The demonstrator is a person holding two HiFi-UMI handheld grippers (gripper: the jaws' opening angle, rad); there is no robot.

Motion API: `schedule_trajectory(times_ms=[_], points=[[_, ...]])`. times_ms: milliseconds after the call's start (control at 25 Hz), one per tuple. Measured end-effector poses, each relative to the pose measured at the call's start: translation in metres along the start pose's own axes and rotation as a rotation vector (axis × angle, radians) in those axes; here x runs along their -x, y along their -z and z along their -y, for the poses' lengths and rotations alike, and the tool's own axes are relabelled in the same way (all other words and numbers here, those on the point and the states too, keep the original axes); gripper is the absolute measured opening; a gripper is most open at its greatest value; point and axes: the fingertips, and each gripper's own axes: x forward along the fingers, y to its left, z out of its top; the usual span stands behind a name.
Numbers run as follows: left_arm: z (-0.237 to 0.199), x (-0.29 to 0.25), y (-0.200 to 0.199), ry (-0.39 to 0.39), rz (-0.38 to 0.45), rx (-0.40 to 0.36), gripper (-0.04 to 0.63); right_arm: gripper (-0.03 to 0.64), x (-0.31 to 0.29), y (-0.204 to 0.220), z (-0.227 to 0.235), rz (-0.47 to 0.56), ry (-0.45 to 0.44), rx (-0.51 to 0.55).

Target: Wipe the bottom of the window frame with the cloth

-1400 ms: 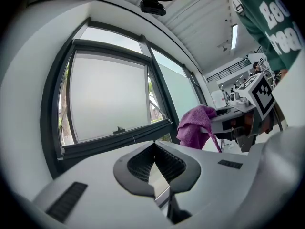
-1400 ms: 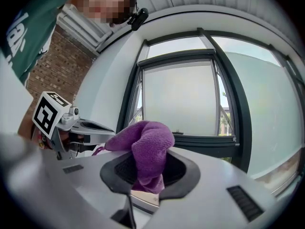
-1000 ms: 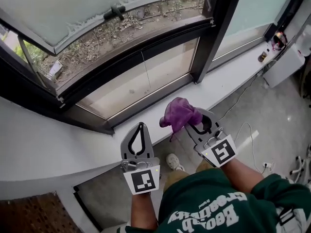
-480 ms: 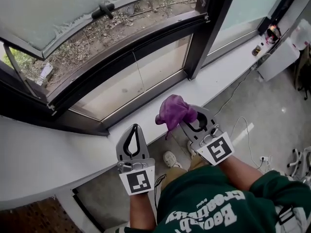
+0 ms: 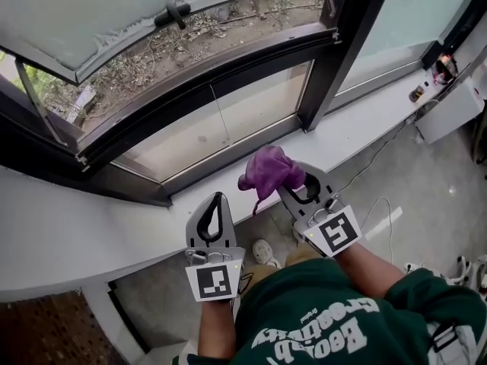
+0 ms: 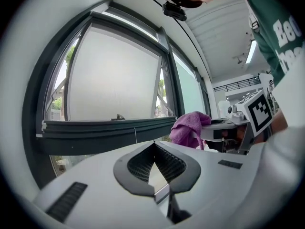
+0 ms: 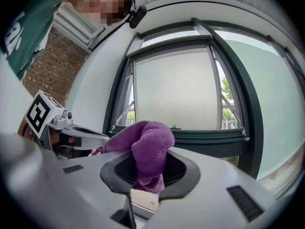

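A purple cloth [image 5: 268,171] is bunched in my right gripper [image 5: 283,179], whose jaws are shut on it over the white sill's front edge. The right gripper view shows the cloth [image 7: 147,144] spilling out between the jaws. My left gripper [image 5: 217,199] is shut and empty, held beside it, a little lower and to the left. From the left gripper view the cloth [image 6: 189,128] hangs to the right. The dark bottom of the window frame [image 5: 228,157] runs beyond both grippers, past the sill [image 5: 228,185]; I touch neither.
The window sash [image 5: 114,14] is swung open outward, its handle [image 5: 176,11] up top. A dark upright post [image 5: 342,44] splits the panes. A white cable [image 5: 380,147] and small items [image 5: 417,93] lie on the sill's right end. A shoe [image 5: 264,253] is below.
The right gripper with the cloth has drifted slightly left and toward the window. The left gripper has barely moved. The head view has shifted a little.
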Motion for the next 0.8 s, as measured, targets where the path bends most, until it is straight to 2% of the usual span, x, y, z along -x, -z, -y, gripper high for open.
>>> schedule_trajectory(times_ms=[480, 800], points=[[0.05, -0.055, -0.007, -0.053, -0.039, 0.009, 0.006, 0.095, 0.008, 0.008, 0.067, -0.002, -0.078, -0.063], [0.091, -0.096, 0.002, -0.071, -0.077, 0.005, 0.006, 0.093, 0.03, 0.039, 0.129, -0.015, -0.037, -0.127]])
